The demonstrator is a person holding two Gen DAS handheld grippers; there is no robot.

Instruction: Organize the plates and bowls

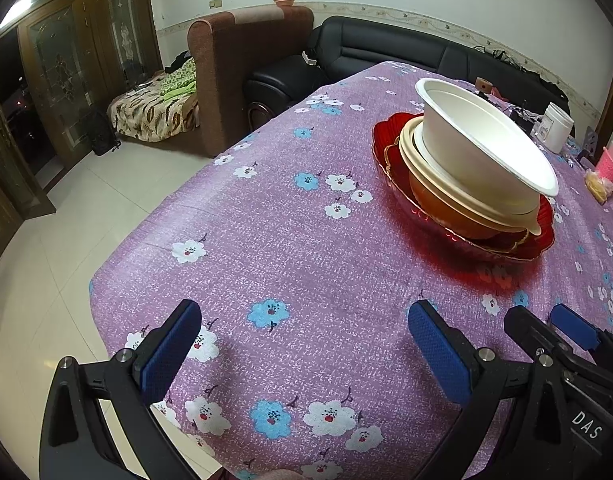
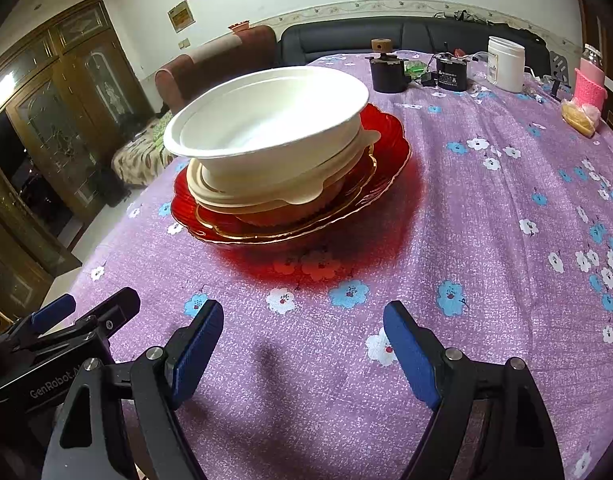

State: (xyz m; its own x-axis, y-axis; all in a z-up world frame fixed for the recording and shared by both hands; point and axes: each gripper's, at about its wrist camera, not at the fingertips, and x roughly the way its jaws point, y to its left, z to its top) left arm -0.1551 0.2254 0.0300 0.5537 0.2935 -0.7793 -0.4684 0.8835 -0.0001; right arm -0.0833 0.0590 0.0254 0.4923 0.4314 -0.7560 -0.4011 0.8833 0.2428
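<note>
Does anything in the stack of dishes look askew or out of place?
Yes. The white bowl on top sits tilted, not nested flat in the cream bowl below. The red plate underneath lies flat. Nothing looks spilled or broken.

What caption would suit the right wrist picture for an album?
Open right gripper hovers before a white bowl stacked on red plates on a flowered tablecloth.

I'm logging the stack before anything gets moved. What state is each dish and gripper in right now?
white bowl: upright, empty, top of the stack
cream bowl: nested under it
red plate: flat on the tablecloth, carrying the stack
left gripper: open, empty
right gripper: open, empty
</note>
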